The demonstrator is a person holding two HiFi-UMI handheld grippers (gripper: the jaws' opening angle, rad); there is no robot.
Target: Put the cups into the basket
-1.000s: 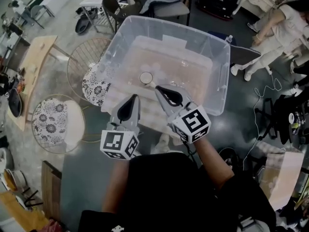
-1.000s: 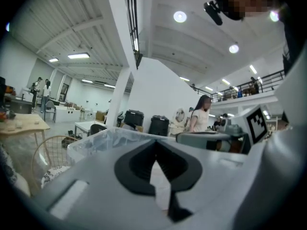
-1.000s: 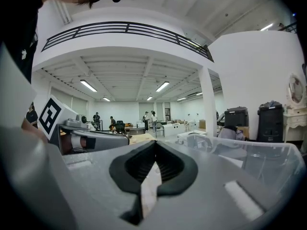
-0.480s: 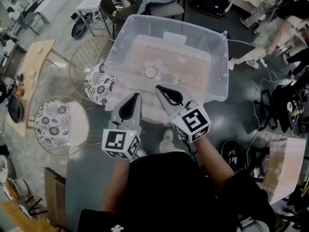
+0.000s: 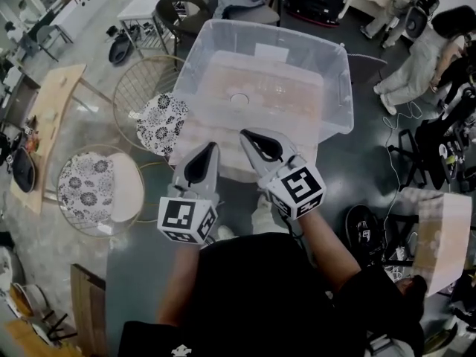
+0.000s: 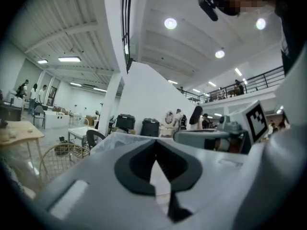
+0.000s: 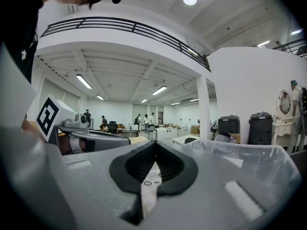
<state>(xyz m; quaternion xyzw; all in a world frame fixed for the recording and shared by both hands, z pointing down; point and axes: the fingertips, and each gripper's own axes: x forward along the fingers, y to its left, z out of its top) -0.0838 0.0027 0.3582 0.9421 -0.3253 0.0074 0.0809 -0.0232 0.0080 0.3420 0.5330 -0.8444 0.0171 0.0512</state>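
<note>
A large clear plastic bin (image 5: 335, 95) stands on the floor ahead of me. Inside it sits a round cup (image 5: 239, 99), upright with its rim up, with a clear glass (image 5: 280, 92) to its right. My left gripper (image 5: 209, 148) hovers shut and empty above the bin's near rim. My right gripper (image 5: 243, 134) is beside it, also shut with nothing held, its tip over the bin's near wall. In the left gripper view the left gripper's (image 6: 154, 153) tips meet. In the right gripper view the right gripper's (image 7: 154, 161) tips meet beside the bin's corner (image 7: 249, 157).
Two round wire stools with floral cushions (image 5: 165, 117) (image 5: 100, 188) stand left of the bin. A wooden table (image 5: 52, 110) is further left. A seated person (image 5: 416, 65), cables and a bag (image 5: 364, 229) lie to the right on the dark floor.
Both grippers have drawn back together from inside the bin to its near rim. The cup stays in the bin and now lies further from the right gripper's tip.
</note>
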